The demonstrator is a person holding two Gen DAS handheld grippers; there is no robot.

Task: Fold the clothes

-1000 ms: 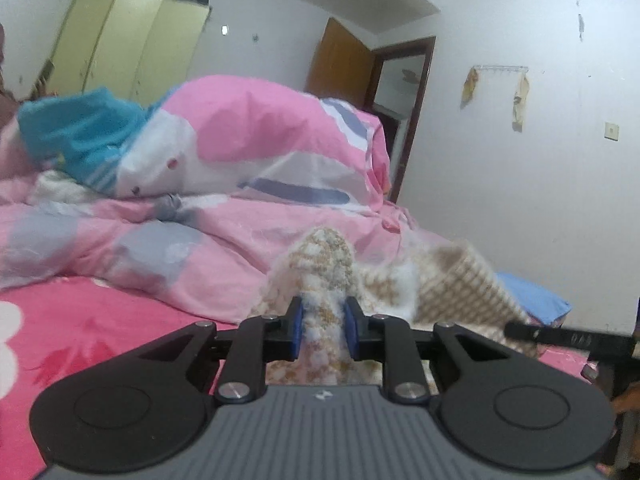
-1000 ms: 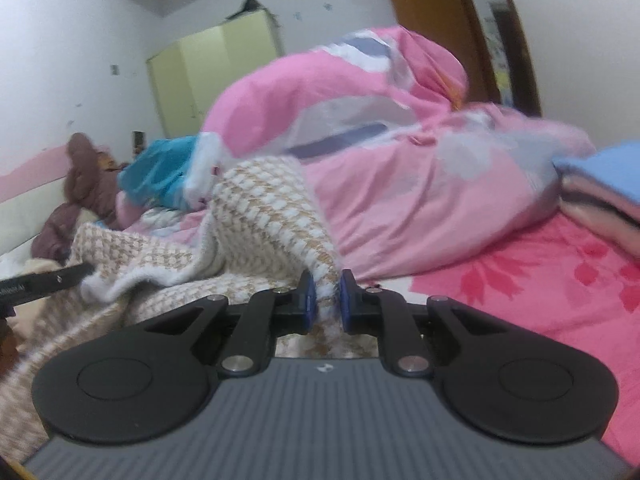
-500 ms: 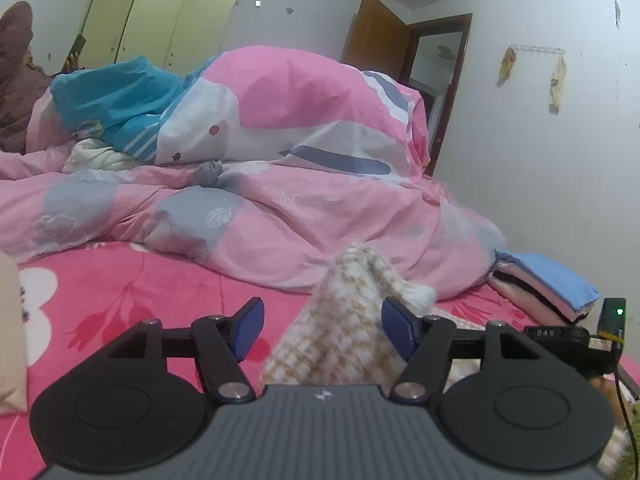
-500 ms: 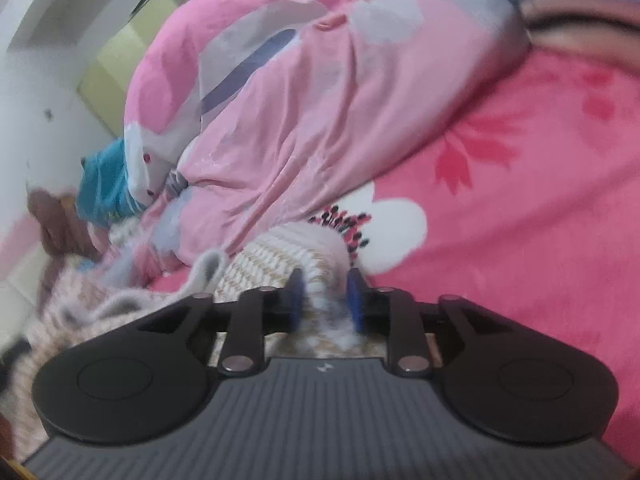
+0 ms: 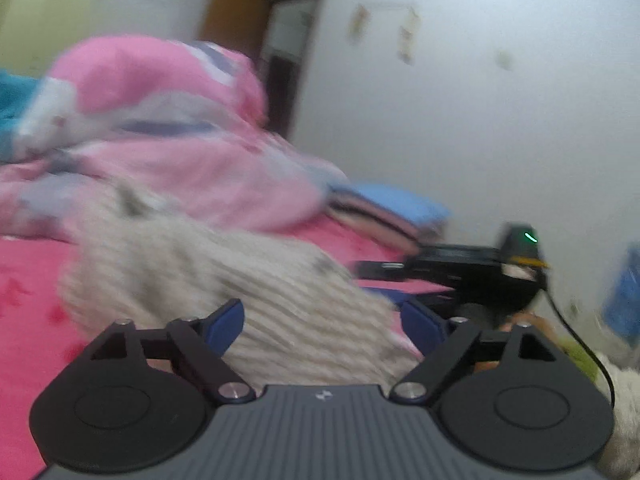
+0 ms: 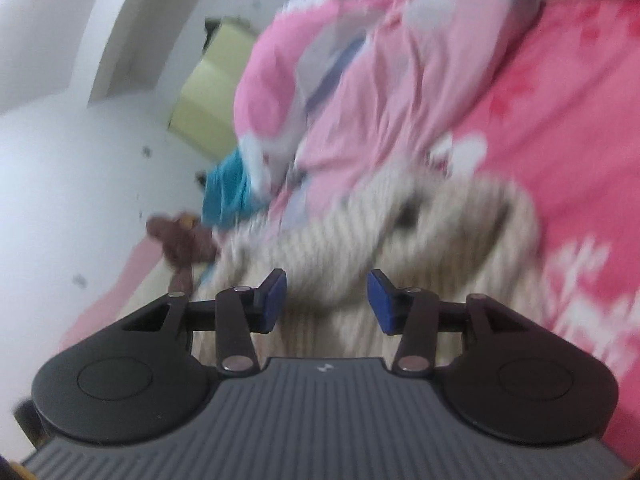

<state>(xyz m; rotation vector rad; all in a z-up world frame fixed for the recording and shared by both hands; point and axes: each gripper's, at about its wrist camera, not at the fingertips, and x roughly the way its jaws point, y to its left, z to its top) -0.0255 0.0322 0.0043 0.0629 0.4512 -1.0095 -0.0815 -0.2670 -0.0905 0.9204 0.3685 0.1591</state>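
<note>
sweater [image 5: 224,280] lay bunched on the bed [image 6: 560,128] — left tool [image 5: 322,322] and right tool [image 6: 327,300] both gaped wide, holding nothing, free to regrip.

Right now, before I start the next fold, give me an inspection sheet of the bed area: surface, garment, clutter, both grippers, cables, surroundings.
Surface: bed with a pink floral sheet; bare patches beside the garment.
Job's things: cream knitted garment lying bunched on the sheet, under both grippers; blurred by motion.
Clutter: heaped pink duvet; folded clothes stack with a blue piece on top, by the wall; teal cloth; brown plush toy.
Grippers: left gripper open, holding nothing; right gripper open, holding nothing.
Cables: black cable trailing from the right gripper's body.
Surroundings: white walls, brown door, yellow-green wardrobe.
</note>
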